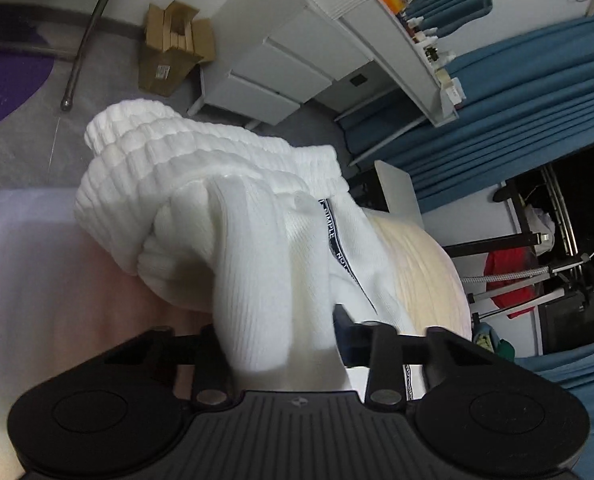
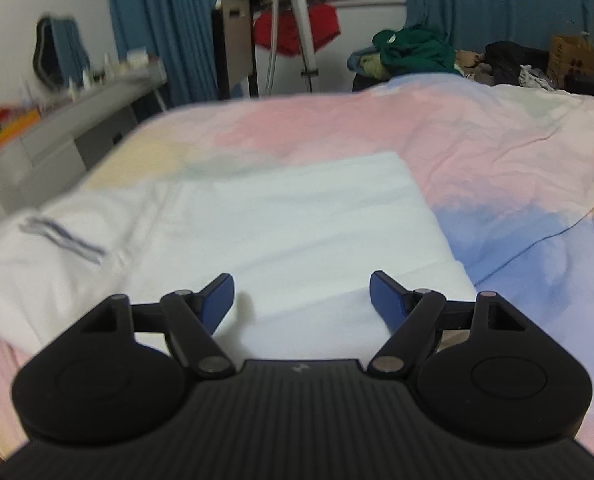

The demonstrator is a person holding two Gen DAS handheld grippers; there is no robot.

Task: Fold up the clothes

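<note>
1. The bed (image 2: 477, 152), under a pastel pink, blue and cream sheet, fills both views and serves as the folding surface; a heap of other clothes (image 2: 413, 54) waits at its far edge, seen only from the right wrist.
2. The white knit garment (image 2: 297, 220) lies spread flat across the sheet in the right view, its body already looking squared off; its collar end with a dark printed tape sits at the left, blurred, so I judge rather than see that this is the part being lifted.
3. In the left view that same garment bunches up close to the lens, ribbed cuff uppermost, tape trailing down; it is raised off the sheet, probably to carry a sleeve or edge over the body.
4. The left gripper (image 1: 281, 332) is clamped on a thick fold of the knit; only its blue right pad shows.
5. The right gripper (image 2: 301, 300) hovers with its blue pads spread wide over the garment's near edge, holding nothing; likely poised to pin or pinch it.
</note>
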